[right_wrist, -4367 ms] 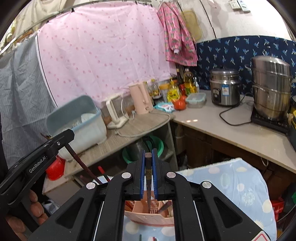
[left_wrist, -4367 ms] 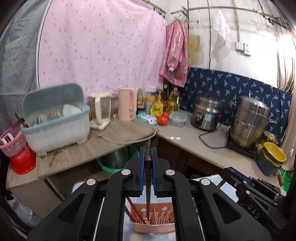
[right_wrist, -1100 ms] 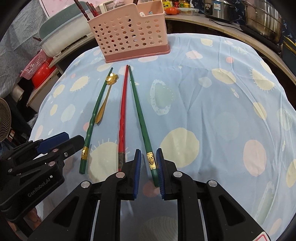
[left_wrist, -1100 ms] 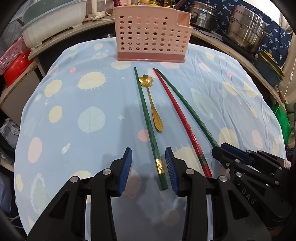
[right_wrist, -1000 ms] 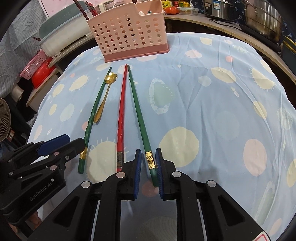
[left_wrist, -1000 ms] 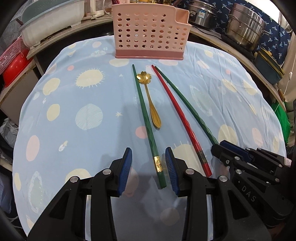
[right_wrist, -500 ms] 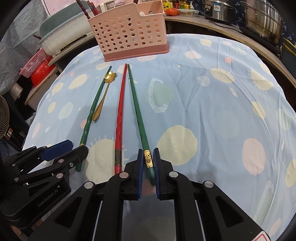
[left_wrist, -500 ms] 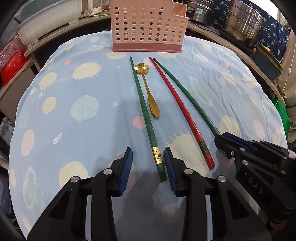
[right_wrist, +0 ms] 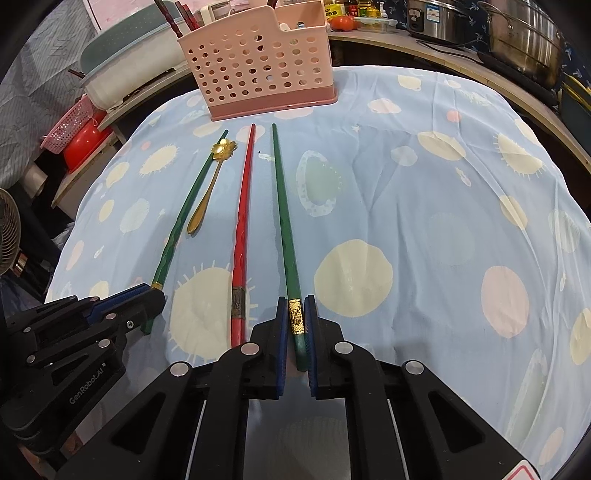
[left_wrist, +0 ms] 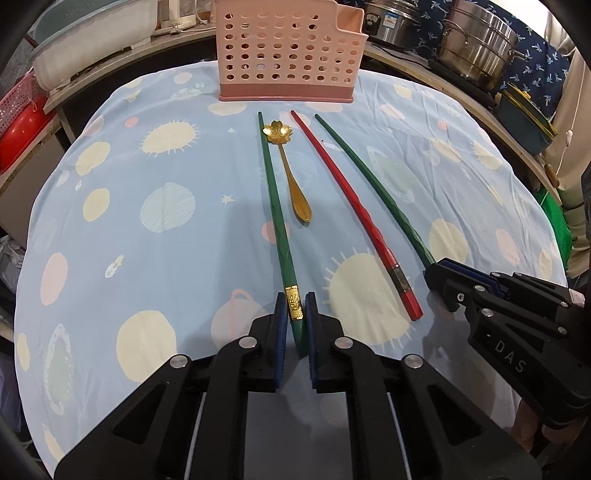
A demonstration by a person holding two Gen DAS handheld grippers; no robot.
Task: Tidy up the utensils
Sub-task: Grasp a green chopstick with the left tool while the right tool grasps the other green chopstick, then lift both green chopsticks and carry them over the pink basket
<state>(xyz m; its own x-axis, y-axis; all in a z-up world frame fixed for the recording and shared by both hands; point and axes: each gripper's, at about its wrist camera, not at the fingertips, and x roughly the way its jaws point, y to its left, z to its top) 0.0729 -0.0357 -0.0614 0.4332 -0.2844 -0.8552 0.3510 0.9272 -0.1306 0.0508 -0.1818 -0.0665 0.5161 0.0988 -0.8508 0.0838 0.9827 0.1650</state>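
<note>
Both grippers have closed in over the last second: the left gripper (left_wrist: pixel 294 314), whose pads sat wide of the chopstick a moment ago, now has them snug against the gold band of the left green chopstick (left_wrist: pixel 275 206), pinching its near end, and the right gripper (right_wrist: pixel 296 317) is clamped the same way on the right green chopstick (right_wrist: pixel 282 206). Neither stick looks lifted, both lie flat on the blue spotted tablecloth (right_wrist: pixel 443 221). Between the two greens you've got the red chopstick (right_wrist: pixel 242 221), loose on the cloth, and the little gold flower spoon (left_wrist: pixel 290 177) sitting just beside the left green one, flower end pointing toward the holder. All four point at the pink perforated utensil holder (left_wrist: pixel 288 55) at the far edge of the table, which from the right wrist view already has a few dark red chopsticks (right_wrist: pixel 177 16) standing in its left end. Steel pots (left_wrist: pixel 476 40) sit on the counter behind.
</note>
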